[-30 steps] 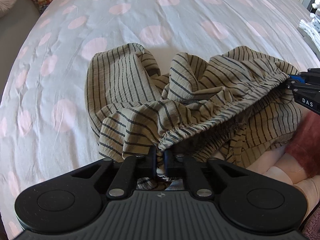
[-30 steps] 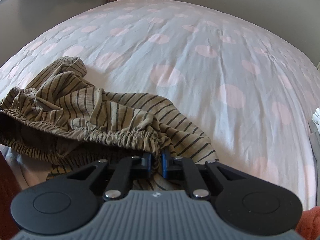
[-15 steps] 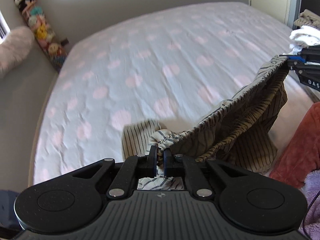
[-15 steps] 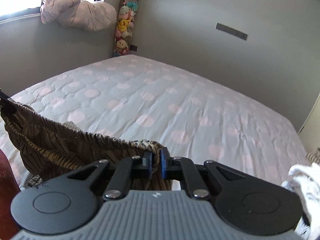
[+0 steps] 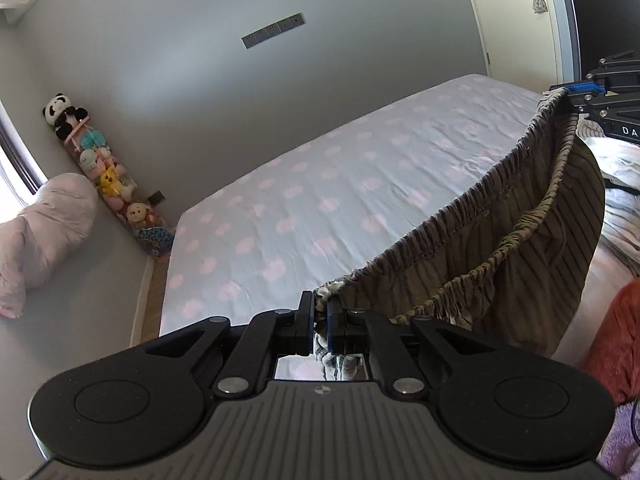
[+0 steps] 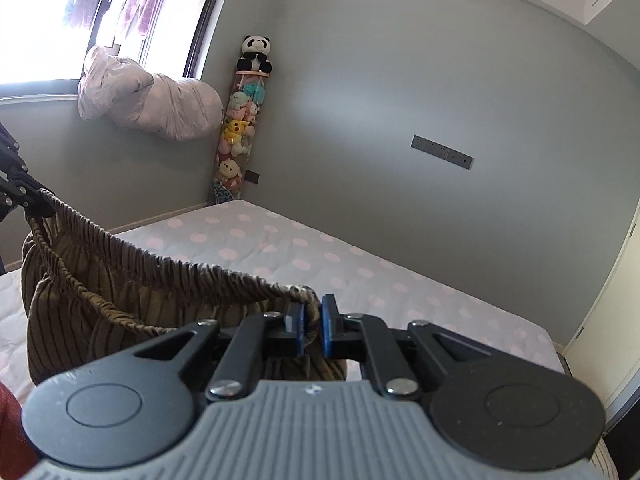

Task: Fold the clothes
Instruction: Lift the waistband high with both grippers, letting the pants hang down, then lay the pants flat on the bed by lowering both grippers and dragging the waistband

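Observation:
Olive-brown striped trousers [image 5: 532,248] with an elastic waistband hang in the air between my two grippers, above the bed. My left gripper [image 5: 319,312] is shut on one end of the waistband. My right gripper [image 6: 311,322] is shut on the other end; it also shows at the right edge of the left wrist view [image 5: 576,94]. The waistband [image 6: 168,266] is stretched between them, and its other side sags open below. The trouser legs hang down out of sight.
The bed [image 5: 320,200] has a pale blue sheet with pink dots. A white pile of clothes [image 5: 620,184] and a red garment [image 5: 618,344] lie at the right. A tall holder of plush toys [image 6: 240,128] stands in the corner, and bedding [image 6: 152,104] lies on the window sill.
Both grippers have lifted the trousers off the bed and pulled the waistband taut. The views have tilted up from the sheet to the walls.

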Motion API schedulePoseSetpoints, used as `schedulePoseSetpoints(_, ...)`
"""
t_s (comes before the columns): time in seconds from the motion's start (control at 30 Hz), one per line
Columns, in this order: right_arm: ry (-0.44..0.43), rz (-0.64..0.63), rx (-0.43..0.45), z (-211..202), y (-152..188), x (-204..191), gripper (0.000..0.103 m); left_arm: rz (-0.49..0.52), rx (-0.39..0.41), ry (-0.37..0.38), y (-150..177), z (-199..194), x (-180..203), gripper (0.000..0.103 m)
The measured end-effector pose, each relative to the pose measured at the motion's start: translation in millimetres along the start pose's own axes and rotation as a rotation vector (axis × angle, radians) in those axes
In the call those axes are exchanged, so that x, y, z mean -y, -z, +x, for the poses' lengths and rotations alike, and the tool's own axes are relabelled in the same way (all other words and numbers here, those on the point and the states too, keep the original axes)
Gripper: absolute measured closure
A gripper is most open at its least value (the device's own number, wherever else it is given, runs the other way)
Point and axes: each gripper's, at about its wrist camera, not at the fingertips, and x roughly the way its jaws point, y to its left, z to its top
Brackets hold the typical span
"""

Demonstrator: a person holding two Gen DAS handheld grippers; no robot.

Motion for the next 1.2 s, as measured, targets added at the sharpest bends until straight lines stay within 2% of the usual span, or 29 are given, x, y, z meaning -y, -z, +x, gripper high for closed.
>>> schedulePoseSetpoints(0.17, 0.065, -0.022, -0.065, 74.4, -19.0, 14.7, 0.094, -0.032, -0.032, -0.043, -36.9, 57.1, -9.6, 0.099)
schedulePoseSetpoints(0.27, 0.116, -0.014, -0.086, 125.0, -32.9, 26.0, 0.094, -0.079, -0.012, -0.100, -63.2, 84.6, -22.8, 0.099)
schedulePoseSetpoints(0.37, 0.165, 0.018, -0.072, 162.0, -53.3, 40.8, 0.094, -0.074, 0.052, -0.200, -93.8, 99.4, -33.9, 0.099)
schedulePoseSetpoints(0.43, 0.211, 0.031, -0.020, 173.3, -72.9, 48.3, 0.094, -0.072, 0.098, -0.230, -103.2, 93.5, -39.0, 0.099)
schedulePoseSetpoints(0.57, 0.253, 0.063, 0.127, 164.2, -107.4, 61.8, 0.094, -0.068, 0.189, -0.286, -120.4, 79.6, -49.0, 0.099)
schedulePoseSetpoints(0.67, 0.236, 0.024, 0.154, 155.8, -112.9, 61.6, 0.093, -0.065, 0.258, -0.327, -133.4, 69.2, -56.4, 0.099)
schedulePoseSetpoints(0.73, 0.207, -0.010, 0.113, 156.9, -97.9, 55.0, 0.093, -0.038, 0.211, -0.296, -116.6, 77.5, -49.0, 0.099)
schedulePoseSetpoints(0.83, 0.157, -0.075, 0.004, 166.6, -51.9, 36.2, 0.093, -0.011, 0.097, -0.206, -64.2, 108.2, -24.2, 0.099)
schedulePoseSetpoints(1.0, 0.082, -0.171, -0.204, 187.8, 77.4, -7.8, 0.093, -0.006, -0.088, -0.047, 44.7, 172.9, 33.8, 0.099)
schedulePoseSetpoints(1.13, 0.012, -0.128, -0.373, 200.5, 183.8, -35.5, 0.094, -0.011, -0.234, 0.035, 133.5, 217.6, 90.5, 0.099)
schedulePoseSetpoints(1.2, -0.001, -0.106, -0.412, 205.0, 206.6, -42.1, 0.094, 0.005, -0.291, 0.044, 167.0, 229.3, 113.0, 0.099)
